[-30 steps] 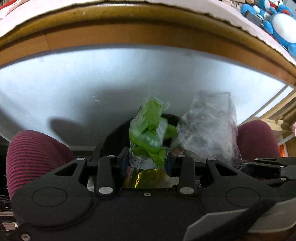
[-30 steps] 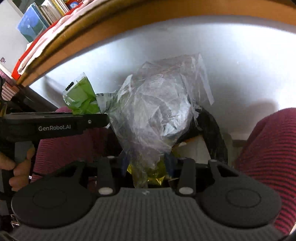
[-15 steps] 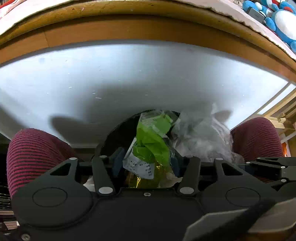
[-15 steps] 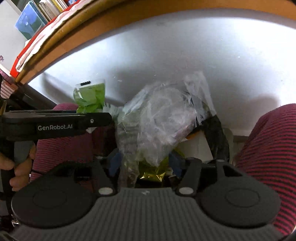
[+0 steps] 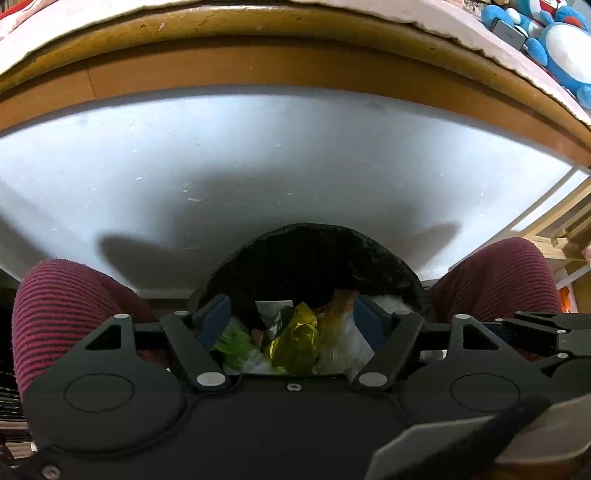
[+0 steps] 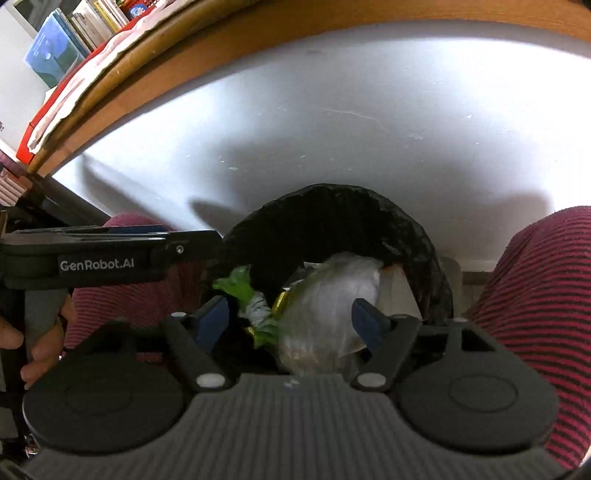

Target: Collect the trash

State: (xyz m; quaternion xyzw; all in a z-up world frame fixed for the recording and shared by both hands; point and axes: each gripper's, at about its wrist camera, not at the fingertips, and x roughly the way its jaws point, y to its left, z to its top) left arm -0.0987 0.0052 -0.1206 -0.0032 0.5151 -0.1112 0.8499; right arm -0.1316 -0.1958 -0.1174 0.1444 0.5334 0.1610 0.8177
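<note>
The trash lies in the bin (image 6: 332,218), a round bin lined with a black bag: we see a green wrapper (image 6: 240,286) toward its left side, a clear bag (image 6: 332,306) crumpled toward its right, and a gold foil piece (image 5: 295,341) between them. White scraps sit against the bin's right wall, too jumbled for us to name. Our left gripper (image 5: 291,319) hangs over the bin's near rim with its jaws spread and opening; the green wrapper and foil lie below in the gap, and the blue pads do not press on anything. Our right gripper (image 6: 291,317) hangs over the same rim, jaws likewise spread and opening, with the clear bag in the gap below them and no pad pressing on it. In the right view the left gripper shows from the side at the bin's left rim, and our left hand (image 6: 33,343) wraps its handle. The bin stands between our knees (image 5: 70,299), clothed in red striped fabric. Behind the bin rises a white panel (image 5: 295,158) under a table's wooden edge (image 5: 258,59). A blue plush toy (image 5: 554,48) sits at the table's far right, and books (image 6: 74,33) stand beyond its left end.
</note>
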